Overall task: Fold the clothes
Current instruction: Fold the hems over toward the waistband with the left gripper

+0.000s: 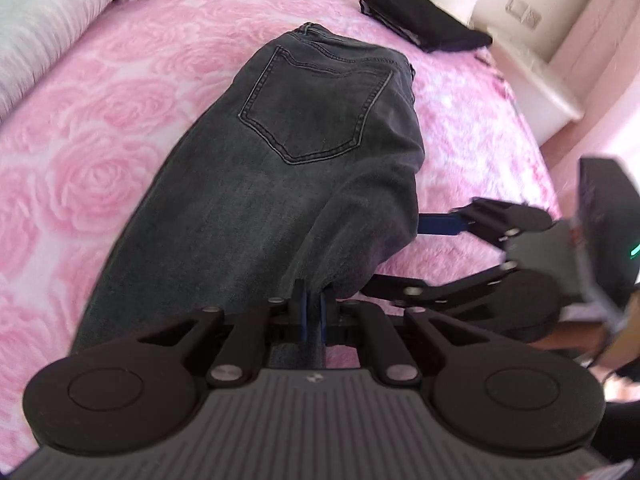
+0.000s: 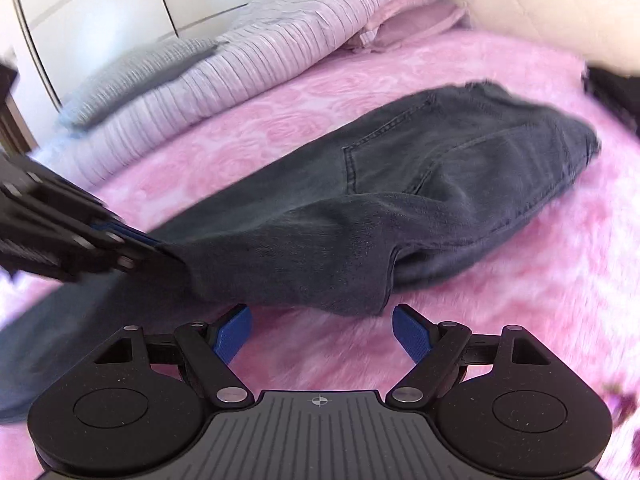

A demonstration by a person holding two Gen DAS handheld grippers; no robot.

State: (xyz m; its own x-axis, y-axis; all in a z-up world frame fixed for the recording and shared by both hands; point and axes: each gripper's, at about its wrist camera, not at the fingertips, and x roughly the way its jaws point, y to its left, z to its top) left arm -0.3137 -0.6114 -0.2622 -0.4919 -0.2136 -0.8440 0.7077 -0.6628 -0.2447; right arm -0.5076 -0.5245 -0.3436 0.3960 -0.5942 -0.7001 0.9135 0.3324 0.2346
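Now my left tool (image 1: 313,304) pinches jeans (image 1: 280,152) hem; right tool (image 2: 322,332) wide, empty (motion blur). Risk: one-sided pull skews fold on bed (image 1: 100,120).

1. The jeans (image 1: 280,168) are dark grey denim, lying on the pink bed with a back pocket (image 1: 316,108) facing up.
2. They stretch away from the left tongs (image 1: 313,314), waistband at the far end.
3. The near fabric is lifted, pinched in the left tongs.
4. A folded hem edge hangs just ahead of the right tongs (image 2: 322,332), which stand apart and empty.
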